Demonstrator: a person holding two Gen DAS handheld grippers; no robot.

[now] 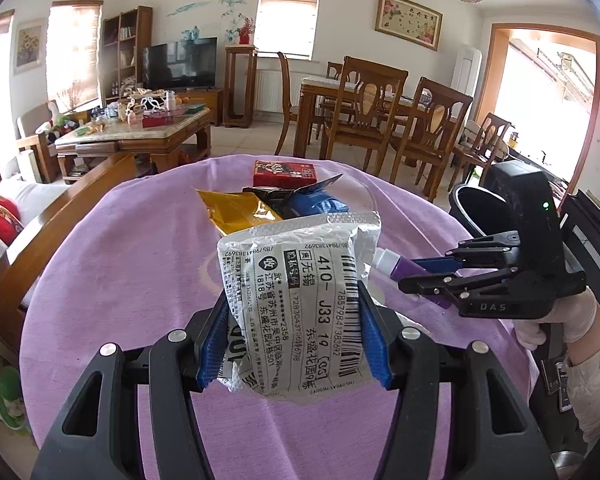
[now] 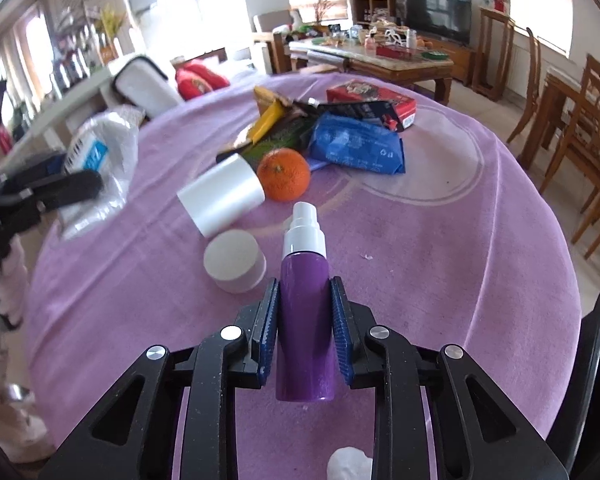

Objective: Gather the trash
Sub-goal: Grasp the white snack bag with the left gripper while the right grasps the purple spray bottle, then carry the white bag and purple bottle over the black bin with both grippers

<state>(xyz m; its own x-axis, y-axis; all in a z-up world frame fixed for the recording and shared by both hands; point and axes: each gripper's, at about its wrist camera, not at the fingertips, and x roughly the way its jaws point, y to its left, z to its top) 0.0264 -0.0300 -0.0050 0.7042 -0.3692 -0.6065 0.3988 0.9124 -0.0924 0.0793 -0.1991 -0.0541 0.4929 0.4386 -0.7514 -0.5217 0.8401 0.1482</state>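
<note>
In the left wrist view, the left hand-held gripper point(image 1: 294, 340) fills the lower centre of the frame, its blue pads clamped on both sides of a silver mailer bag point(image 1: 296, 296) printed with a shipping label and held above the purple-clothed worktop point(image 1: 120, 272). Behind the bag, toward upper centre, lie a yellow wrapper point(image 1: 236, 210), a blue packet point(image 1: 316, 204) and a red box point(image 1: 285, 173). At the right of the frame, the right hand-held gripper point(image 1: 420, 274) is closed on a purple spray bottle point(image 1: 404, 270), and a black bin point(image 1: 476, 208) stands just behind it.

In the right wrist view, the bag appears blurred at the left edge. Moving right, a white cup point(image 2: 222, 196) lies on its side, touching an orange point(image 2: 284, 175), with a white jar point(image 2: 236, 261) just in front of it. At lower centre the bottle stands upright between the blue pads, nozzle at the top. The wrappers and box sit at upper centre.
</note>
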